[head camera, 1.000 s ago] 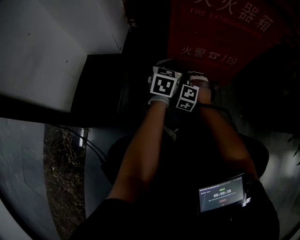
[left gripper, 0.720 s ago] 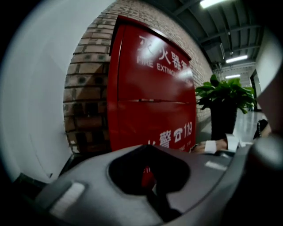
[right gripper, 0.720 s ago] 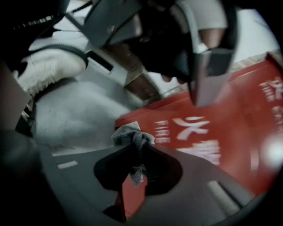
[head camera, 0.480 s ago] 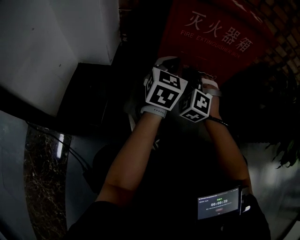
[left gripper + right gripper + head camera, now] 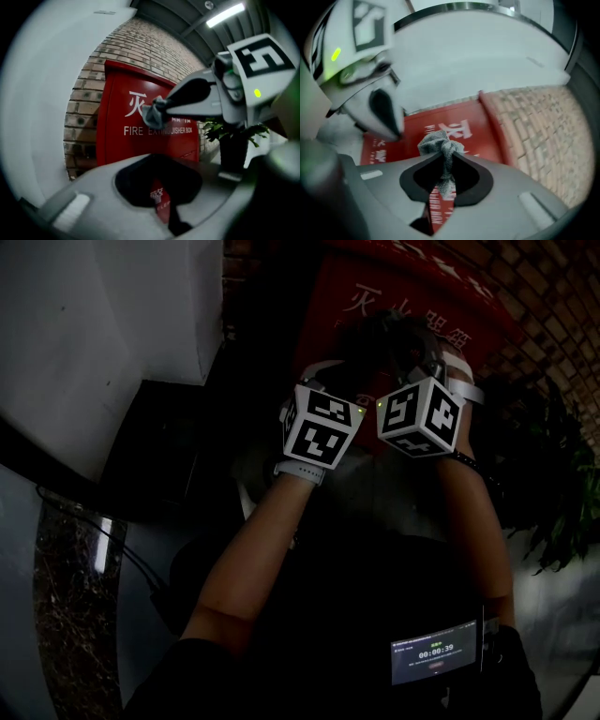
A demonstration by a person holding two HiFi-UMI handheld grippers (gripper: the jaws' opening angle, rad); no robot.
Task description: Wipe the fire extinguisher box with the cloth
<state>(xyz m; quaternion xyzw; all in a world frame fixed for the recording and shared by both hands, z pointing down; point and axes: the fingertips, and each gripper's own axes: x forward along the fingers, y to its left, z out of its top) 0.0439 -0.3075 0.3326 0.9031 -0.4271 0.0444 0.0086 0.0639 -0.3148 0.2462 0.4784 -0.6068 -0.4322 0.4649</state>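
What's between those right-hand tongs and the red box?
A crumpled grey cloth, pinched in the right tongs, sticks out toward the red metal fire extinguisher box; the right gripper view shows it.

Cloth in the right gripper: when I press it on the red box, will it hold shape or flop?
Probably floppy: the cloth bunches in soft folds where the right gripper has its jaws shut on it. It looks light, so it should flatten against the fire extinguisher box. Only a small tuft sticks out, so the jaw tips may touch the box.
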